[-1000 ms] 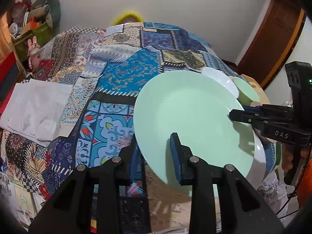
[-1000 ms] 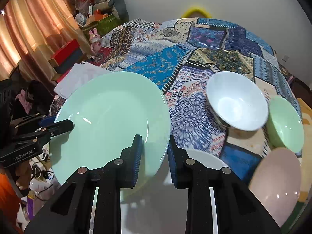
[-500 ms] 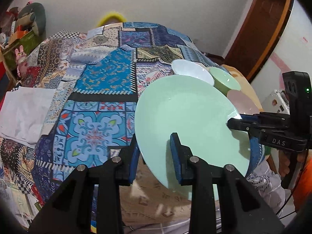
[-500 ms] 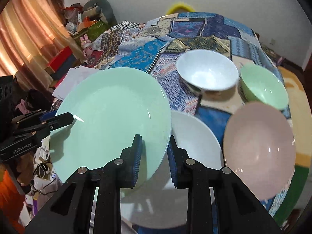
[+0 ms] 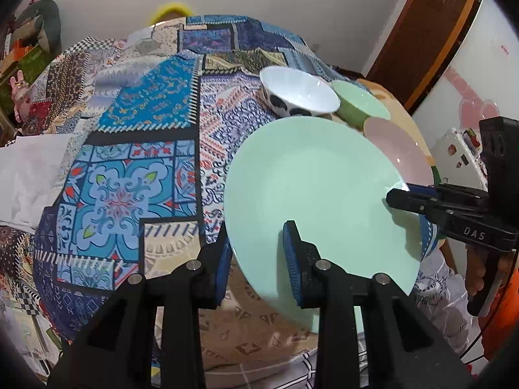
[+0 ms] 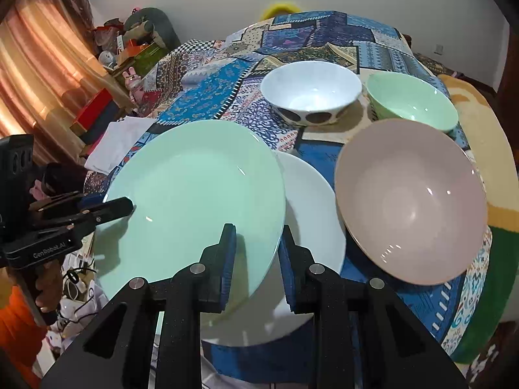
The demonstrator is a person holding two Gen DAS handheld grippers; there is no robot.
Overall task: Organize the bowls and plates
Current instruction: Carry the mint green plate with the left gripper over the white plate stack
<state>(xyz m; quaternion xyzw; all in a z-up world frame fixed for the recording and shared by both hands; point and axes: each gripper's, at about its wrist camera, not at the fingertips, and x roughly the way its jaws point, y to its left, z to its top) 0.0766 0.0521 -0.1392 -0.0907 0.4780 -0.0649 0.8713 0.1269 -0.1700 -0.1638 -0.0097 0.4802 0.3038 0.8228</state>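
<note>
Both grippers have the green plate (image 6: 194,201) by opposite edges, and it hangs tilted, partly over the white plate (image 6: 311,207). The left gripper (image 5: 256,253) pinches its near rim, one pad above and one below. The right gripper (image 6: 256,253) does the same on its own side. Looks like the stacking step: green going onto white. The next move, I'd say, is to slide it fully over the white plate, level it, lower it, then open both jaws together so it doesn't tip. Both tools sit low, fingers reaching forward and slightly up; a hand (image 6: 48,285) grips the left handle. Right of the white plate lies the pink plate (image 6: 412,201). Beyond it stand the white bowl (image 6: 311,90) and green bowl (image 6: 412,100).
</note>
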